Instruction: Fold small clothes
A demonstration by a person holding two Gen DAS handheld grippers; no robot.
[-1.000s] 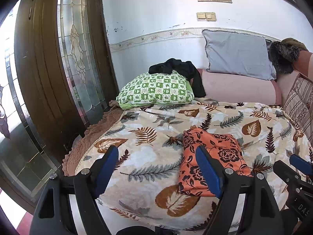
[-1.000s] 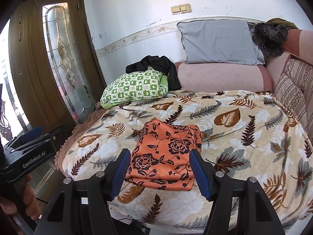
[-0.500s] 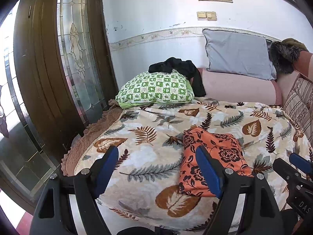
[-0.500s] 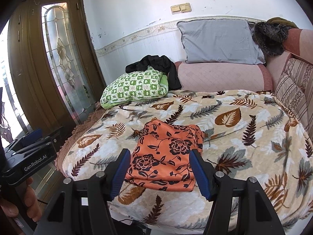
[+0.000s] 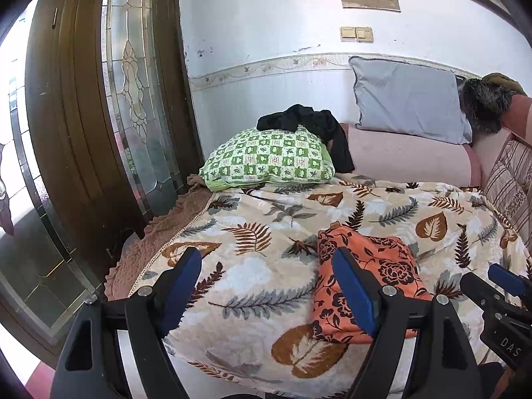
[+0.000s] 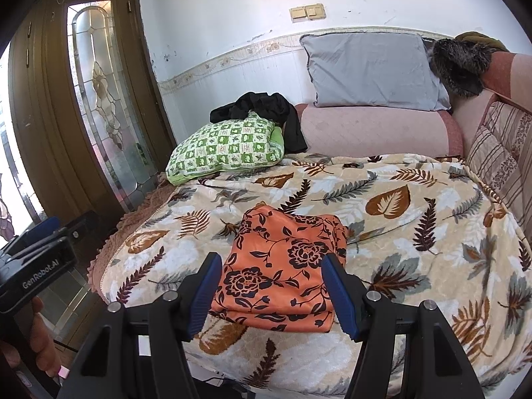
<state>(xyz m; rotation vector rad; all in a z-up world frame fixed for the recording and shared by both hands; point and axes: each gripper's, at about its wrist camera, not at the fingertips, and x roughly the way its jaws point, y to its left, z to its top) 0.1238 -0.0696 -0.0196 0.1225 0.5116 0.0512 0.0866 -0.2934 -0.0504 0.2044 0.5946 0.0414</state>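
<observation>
An orange cloth with a black flower print point(image 6: 282, 266) lies folded in a neat rectangle on the leaf-print blanket point(image 6: 415, 219). It also shows in the left wrist view point(image 5: 382, 266), right of centre. My right gripper point(image 6: 271, 291) is open and empty, held just short of the cloth's near edge. My left gripper point(image 5: 266, 286) is open and empty, above the blanket's left front part, its right finger in front of the cloth.
A green checked pillow point(image 6: 226, 148) with a black garment point(image 6: 266, 109) on it lies at the back left. A grey cushion point(image 6: 372, 69) and a pink bolster point(image 6: 375, 133) line the wall. A wooden glass-panelled door point(image 5: 99, 133) stands left of the bed.
Almost nothing. Both grippers stay open and drift very slightly; the folded cloth has not moved.
</observation>
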